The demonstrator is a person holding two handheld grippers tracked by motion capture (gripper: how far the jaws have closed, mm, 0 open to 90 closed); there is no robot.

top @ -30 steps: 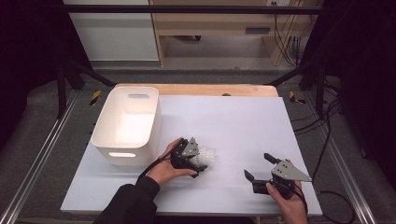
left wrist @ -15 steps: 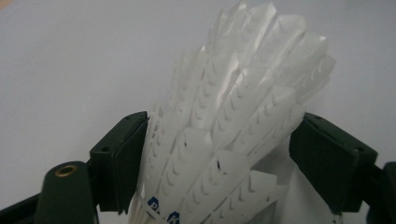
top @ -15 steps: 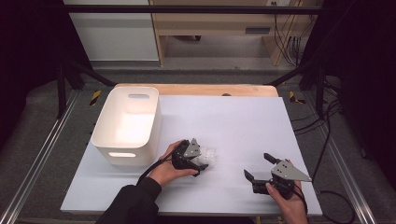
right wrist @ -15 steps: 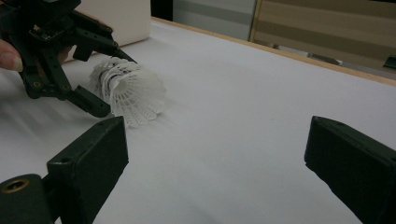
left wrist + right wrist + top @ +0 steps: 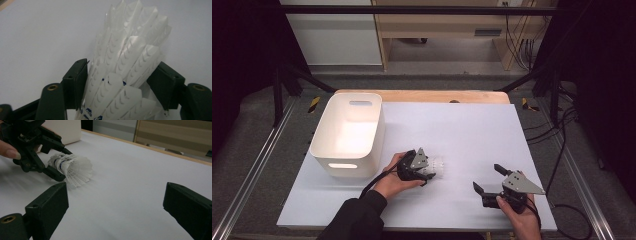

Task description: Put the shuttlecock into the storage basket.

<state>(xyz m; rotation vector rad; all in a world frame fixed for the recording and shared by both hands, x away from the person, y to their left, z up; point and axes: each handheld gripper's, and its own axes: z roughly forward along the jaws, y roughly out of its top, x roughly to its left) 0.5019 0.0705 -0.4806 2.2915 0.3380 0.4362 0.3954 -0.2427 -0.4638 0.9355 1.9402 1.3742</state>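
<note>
White plastic shuttlecock [image 5: 125, 75] lies on the desk [image 5: 492, 135] between the left tongs [image 5: 424, 172], whose jaws have just been closing onto its skirt. Right tongs [image 5: 489, 180] wait nearby, wide open, empty. Next, likely: lift it to the bin [image 5: 329, 150] beside the left tongs.

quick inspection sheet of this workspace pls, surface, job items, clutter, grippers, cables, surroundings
surface: white table top with a wooden strip along the far edge, no marks seen.
job's things: white feather shuttlecock lying on its side, between the left gripper's jaws; white handled bin at the left, with nothing visible inside.
clutter: nothing seen.
grippers: left gripper has just been closing around the shuttlecock's skirt, jaws right against the feathers on both sides; firm pressure cannot be judged. Right gripper open with nothing between its jaws, held near the front edge.
cables: one trails from each gripper; more hang by the frame at the far right.
surroundings: black frame posts, grey floor, wooden furniture beyond the table.
</note>
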